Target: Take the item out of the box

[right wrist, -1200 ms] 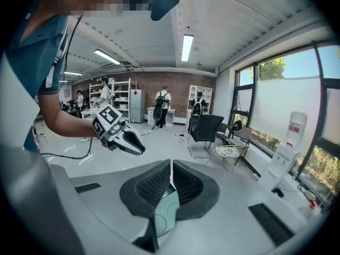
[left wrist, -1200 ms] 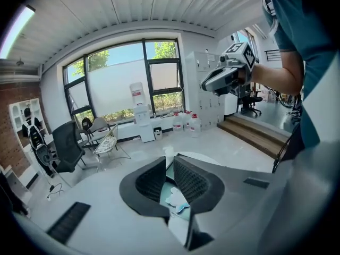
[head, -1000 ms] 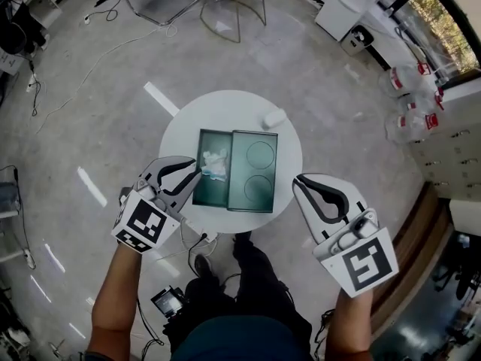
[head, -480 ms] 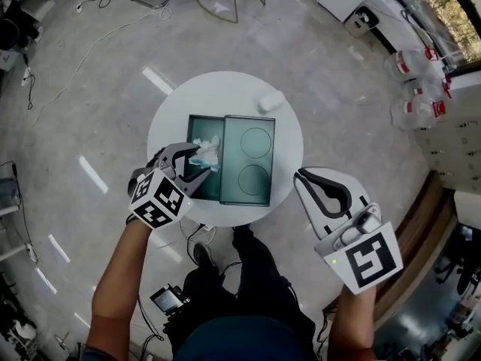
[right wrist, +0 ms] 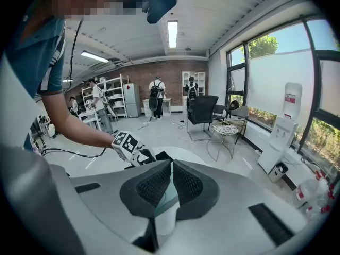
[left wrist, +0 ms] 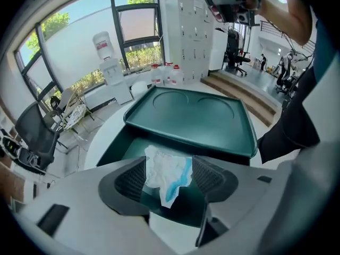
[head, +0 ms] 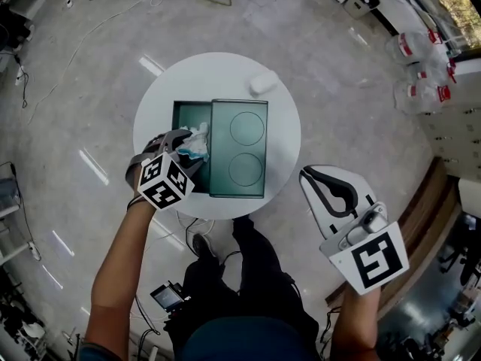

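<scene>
A dark green box [head: 239, 147] lies on the round white table [head: 218, 74], its lid slid right so the left compartment [head: 184, 115] is uncovered. A crumpled white and blue item [head: 197, 143] sits in that compartment. My left gripper [head: 188, 146] reaches into it from the near side. Its jaws are opening, and the item [left wrist: 167, 174] stands between the two pads without being squeezed, over the box edge [left wrist: 186, 118]. My right gripper [head: 308, 175] hangs off the table's right side with its jaws together [right wrist: 171, 182] and nothing in them.
A small white object [head: 261, 83] rests on the table beyond the box. Water bottles [head: 421, 51] stand on the floor at the far right, and cables [head: 75, 59] run across the floor at left. The person's legs [head: 248, 277] are just behind the table's near edge.
My left gripper has moved forward from the table's near edge into the box's uncovered compartment, and its jaws have spread around the item. The right gripper has hardly moved.
</scene>
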Demonstrator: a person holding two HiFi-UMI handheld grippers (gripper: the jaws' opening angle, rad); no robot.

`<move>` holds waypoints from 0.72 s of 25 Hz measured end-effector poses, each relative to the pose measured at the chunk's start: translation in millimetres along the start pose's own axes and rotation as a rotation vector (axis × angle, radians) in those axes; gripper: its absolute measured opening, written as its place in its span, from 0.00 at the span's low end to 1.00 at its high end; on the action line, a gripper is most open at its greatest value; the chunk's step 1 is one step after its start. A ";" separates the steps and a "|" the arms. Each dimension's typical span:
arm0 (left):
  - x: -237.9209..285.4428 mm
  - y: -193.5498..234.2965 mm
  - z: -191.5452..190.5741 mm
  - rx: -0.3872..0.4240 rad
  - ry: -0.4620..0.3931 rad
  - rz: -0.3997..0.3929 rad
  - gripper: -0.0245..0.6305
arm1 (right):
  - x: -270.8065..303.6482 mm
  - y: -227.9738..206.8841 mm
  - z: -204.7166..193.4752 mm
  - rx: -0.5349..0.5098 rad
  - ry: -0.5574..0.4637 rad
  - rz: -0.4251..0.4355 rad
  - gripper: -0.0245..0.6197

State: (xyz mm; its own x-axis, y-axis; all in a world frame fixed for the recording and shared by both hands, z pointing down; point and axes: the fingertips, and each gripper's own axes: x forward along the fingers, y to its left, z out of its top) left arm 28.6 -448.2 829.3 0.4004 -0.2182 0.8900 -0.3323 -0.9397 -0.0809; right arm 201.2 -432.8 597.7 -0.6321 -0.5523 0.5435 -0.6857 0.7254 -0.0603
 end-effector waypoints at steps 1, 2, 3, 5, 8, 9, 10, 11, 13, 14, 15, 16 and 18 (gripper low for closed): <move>5.5 -0.1 -2.8 0.008 0.015 0.002 0.45 | -0.7 -2.0 -3.5 0.003 0.002 -0.003 0.10; 10.3 -0.1 -5.2 0.015 0.029 0.003 0.45 | -1.4 -3.8 -6.8 0.006 0.004 -0.006 0.10; 14.6 -0.4 -7.6 0.020 0.042 0.004 0.45 | -2.1 -4.9 -10.0 0.008 0.006 -0.007 0.10; 21.4 -1.5 -13.1 0.025 0.065 0.004 0.45 | -3.2 -5.2 -16.2 0.015 0.014 -0.009 0.10; 28.0 0.4 -18.0 0.026 0.081 0.007 0.45 | -3.4 -4.6 -22.6 0.028 0.029 -0.011 0.10; 30.0 1.4 -17.8 0.022 0.081 0.007 0.45 | -3.3 -5.1 -24.2 0.032 0.033 -0.011 0.10; 32.5 2.5 -17.2 0.017 0.081 0.008 0.45 | -3.3 -6.0 -25.8 0.036 0.037 -0.012 0.10; 35.3 3.7 -16.4 0.012 0.078 0.008 0.45 | -3.0 -6.8 -27.2 0.037 0.039 -0.013 0.10; 39.9 5.3 -16.2 0.003 0.069 0.012 0.45 | -1.7 -5.4 -28.9 0.034 0.036 -0.017 0.10; 41.0 5.6 -17.4 -0.002 0.063 0.019 0.43 | -0.7 -2.8 -29.3 0.029 0.033 -0.018 0.10; 41.6 6.0 -19.5 -0.004 0.057 0.028 0.38 | 0.6 0.5 -29.2 0.024 0.031 -0.017 0.10; 42.0 6.1 -22.4 -0.006 0.053 0.037 0.33 | 2.3 4.2 -28.6 0.020 0.028 -0.015 0.10; 41.9 5.9 -28.5 -0.008 0.047 0.050 0.30 | 5.6 11.6 -26.1 0.013 0.027 -0.011 0.10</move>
State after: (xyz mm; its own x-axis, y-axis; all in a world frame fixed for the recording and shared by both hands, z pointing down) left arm 19.0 -455.4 878.9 0.3426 -0.2521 0.9050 -0.3576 -0.9258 -0.1225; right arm 199.1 -416.8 621.9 -0.6151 -0.5486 0.5663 -0.6969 0.7142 -0.0650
